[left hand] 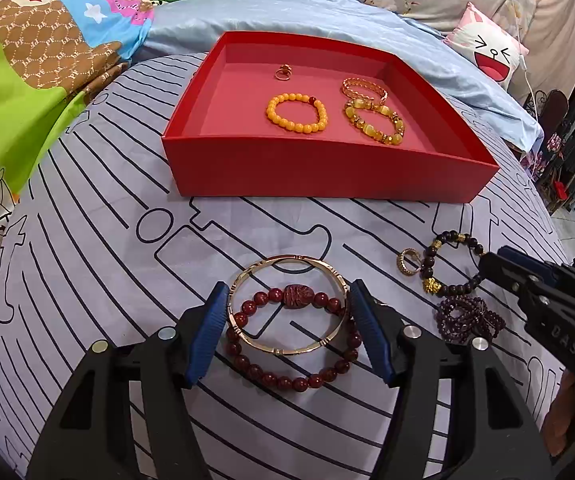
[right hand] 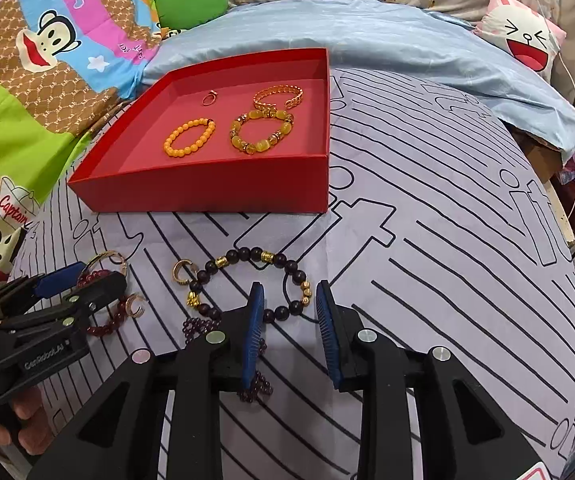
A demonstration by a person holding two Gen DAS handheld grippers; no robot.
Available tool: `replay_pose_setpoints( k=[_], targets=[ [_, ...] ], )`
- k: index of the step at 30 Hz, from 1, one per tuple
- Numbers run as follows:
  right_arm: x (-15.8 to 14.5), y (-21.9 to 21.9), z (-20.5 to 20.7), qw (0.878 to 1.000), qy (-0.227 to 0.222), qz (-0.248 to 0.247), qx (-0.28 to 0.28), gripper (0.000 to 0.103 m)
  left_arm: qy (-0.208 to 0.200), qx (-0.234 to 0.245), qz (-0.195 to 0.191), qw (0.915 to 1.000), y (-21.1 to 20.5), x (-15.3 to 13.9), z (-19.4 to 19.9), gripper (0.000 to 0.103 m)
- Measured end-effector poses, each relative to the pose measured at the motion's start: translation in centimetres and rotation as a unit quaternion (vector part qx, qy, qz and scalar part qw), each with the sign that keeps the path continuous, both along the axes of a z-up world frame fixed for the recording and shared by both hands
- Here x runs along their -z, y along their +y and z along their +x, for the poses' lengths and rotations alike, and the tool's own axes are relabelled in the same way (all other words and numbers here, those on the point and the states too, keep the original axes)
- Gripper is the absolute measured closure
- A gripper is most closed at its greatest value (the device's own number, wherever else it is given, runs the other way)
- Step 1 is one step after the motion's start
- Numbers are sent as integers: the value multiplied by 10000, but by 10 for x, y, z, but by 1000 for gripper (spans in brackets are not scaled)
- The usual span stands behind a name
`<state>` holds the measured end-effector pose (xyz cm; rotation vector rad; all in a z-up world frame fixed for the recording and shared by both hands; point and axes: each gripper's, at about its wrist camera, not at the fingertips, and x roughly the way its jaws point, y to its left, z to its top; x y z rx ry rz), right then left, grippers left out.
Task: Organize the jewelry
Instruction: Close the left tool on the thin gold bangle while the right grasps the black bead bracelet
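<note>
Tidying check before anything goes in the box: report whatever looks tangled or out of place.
The gold bangle lies overlapping the red bead bracelet, so they may lift together. The dark purple bead strand sits bunched in a heap. Nothing looks damaged.

Four pieces in red box; bracelets outside

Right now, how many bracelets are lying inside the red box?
3. Orange bead bracelet left in the red box, yellow bead bracelet to its right, gold chain bracelet just behind that one. The gold ring farther back isn't counted; nothing looks hidden.
</note>
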<state>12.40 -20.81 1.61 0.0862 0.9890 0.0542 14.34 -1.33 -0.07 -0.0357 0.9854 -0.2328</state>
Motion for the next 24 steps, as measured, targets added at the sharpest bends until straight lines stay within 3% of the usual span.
replay_pose_setpoints(
  k=[8, 11, 13, 16, 24],
  targets=[
    [9, 1, 9, 10000, 31, -38, -13, 76, -16, 7, 10, 10000, 0, 0, -1, 44],
    [9, 2, 8, 9999, 1, -113, -35, 81, -4, -6, -18, 10000, 0, 0, -1, 44],
    [10, 2, 9, 9999, 6, -134, -35, 93, 5, -16, -45, 10000, 1, -1, -1, 44],
    [8, -1, 7, 10000, 0, -85, -12, 96, -46, -16, -55, 10000, 1, -5, -2, 44],
    [-21, -1, -6, 9995, -309, 87, -77, 98, -233, -8, -147, 9996, 3, -24, -11, 44]
  ],
)
